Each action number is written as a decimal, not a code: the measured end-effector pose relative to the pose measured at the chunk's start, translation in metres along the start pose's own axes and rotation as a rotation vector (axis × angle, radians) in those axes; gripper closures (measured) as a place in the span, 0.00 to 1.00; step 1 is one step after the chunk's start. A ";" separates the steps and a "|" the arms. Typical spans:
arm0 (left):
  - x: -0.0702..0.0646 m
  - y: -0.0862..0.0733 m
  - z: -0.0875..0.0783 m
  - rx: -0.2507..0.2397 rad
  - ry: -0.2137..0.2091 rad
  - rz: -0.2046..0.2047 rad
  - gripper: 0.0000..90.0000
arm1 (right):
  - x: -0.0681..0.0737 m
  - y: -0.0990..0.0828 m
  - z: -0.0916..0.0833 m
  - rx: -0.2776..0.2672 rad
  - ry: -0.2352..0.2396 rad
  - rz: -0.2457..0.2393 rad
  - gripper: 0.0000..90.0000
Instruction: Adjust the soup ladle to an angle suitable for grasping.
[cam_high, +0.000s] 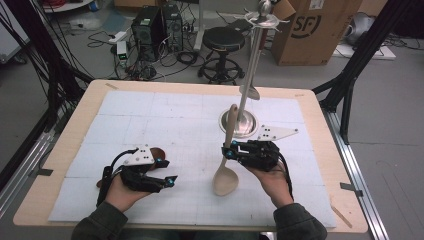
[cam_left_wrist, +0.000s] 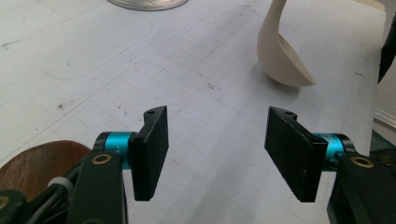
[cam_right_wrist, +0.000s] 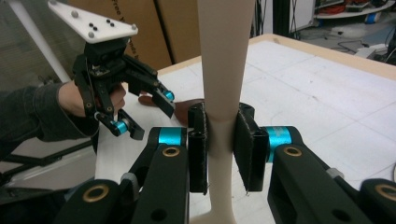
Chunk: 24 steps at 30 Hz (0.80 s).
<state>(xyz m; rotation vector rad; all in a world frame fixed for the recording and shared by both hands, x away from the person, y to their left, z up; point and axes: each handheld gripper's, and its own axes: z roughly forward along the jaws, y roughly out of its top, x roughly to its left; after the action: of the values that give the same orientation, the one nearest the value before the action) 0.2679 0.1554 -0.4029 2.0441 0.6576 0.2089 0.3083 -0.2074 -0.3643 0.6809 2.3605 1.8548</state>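
Now spoon (cam_right_wrist: 224, 70) handle clamped btwn right gripper (cam_right_wrist: 220, 149) jaws; left gripper (cam_left_wrist: 219, 154) jaws wide, empty.

high view: above, looking down on table (cam_high: 200, 90) | gripper views: close, low | shared: pale spoon (cam_high: 226, 177)

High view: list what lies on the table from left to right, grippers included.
left gripper → brown wooden piece tucked behind it → pale wooden spoon → right gripper clamped on the spoon's handle → metal rack base, a little farther back.
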 end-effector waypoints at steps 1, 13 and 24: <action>0.000 0.000 0.000 0.000 -0.001 0.001 0.45 | 0.000 0.000 0.000 -0.008 -0.001 0.010 0.85; 0.000 0.000 0.000 -0.002 -0.013 0.002 0.46 | 0.005 0.000 0.006 -0.011 0.003 0.014 0.86; -0.007 0.005 0.005 -0.013 -0.062 0.016 0.50 | 0.017 0.008 0.021 -0.006 0.019 -0.004 0.86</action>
<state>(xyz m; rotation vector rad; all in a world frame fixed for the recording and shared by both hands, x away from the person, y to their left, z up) 0.2657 0.1465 -0.4006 2.0355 0.6003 0.1587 0.3022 -0.1804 -0.3590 0.6605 2.3649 1.8751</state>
